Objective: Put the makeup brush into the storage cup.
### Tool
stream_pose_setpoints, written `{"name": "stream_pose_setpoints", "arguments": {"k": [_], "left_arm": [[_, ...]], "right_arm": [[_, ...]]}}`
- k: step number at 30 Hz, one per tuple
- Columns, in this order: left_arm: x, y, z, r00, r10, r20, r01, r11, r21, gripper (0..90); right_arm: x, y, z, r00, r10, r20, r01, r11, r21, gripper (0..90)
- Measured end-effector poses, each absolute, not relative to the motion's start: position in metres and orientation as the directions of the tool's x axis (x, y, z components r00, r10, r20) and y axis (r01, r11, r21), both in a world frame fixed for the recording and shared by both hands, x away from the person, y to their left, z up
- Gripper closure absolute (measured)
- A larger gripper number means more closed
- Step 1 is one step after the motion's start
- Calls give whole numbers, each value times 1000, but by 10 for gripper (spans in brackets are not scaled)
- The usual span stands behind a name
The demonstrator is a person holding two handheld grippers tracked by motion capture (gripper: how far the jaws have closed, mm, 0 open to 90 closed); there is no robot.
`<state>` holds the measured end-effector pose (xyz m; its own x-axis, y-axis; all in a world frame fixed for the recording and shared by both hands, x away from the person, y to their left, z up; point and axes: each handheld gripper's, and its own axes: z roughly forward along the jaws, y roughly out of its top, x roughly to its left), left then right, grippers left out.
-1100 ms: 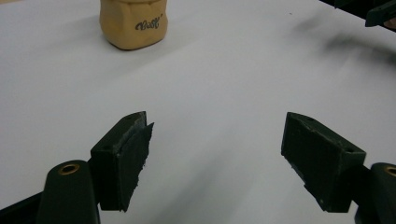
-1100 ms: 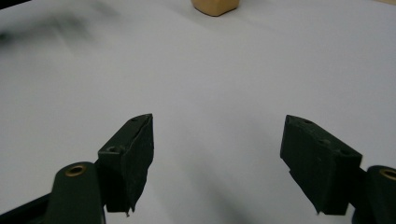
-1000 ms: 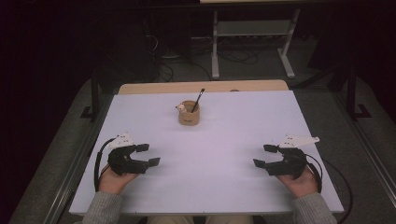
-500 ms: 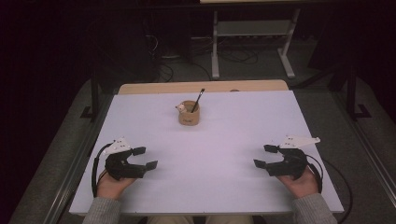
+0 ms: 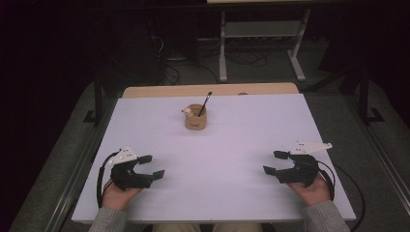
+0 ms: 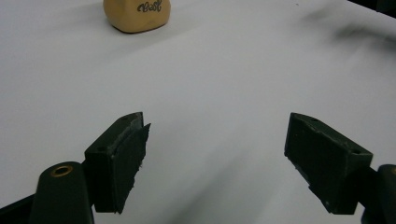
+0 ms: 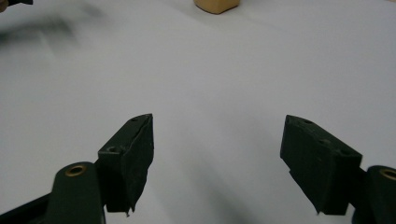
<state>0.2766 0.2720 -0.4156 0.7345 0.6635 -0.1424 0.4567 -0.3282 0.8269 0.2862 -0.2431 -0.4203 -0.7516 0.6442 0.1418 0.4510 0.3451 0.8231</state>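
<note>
Both tongs, left [image 5: 151,166] and right [image 5: 273,163], gape empty over a white table [image 5: 232,145] in a dark room.

Left gripper [image 5: 151,166]: held in left hand [image 5: 117,194] at 7 o'clock, jaws wide apart, nothing between, pointing toward 3 o'clock. Right gripper [image 5: 272,163]: held in right hand [image 5: 312,189] at 5 o'clock, jaws wide apart, nothing between, pointing toward 9 o'clock.

High overhead; two low claw-mounted views, cup [image 5: 195,117] shared.
</note>
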Motion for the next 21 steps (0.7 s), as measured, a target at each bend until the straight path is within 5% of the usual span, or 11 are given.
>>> {"name": "stream_pose_setpoints", "arguments": {"k": [21], "left_arm": [[272, 268, -423, 755, 642, -131, 447, -358, 820, 200]], "right_arm": [[286, -245, -422, -755, 638, 149, 454, 346, 821, 243]]}}
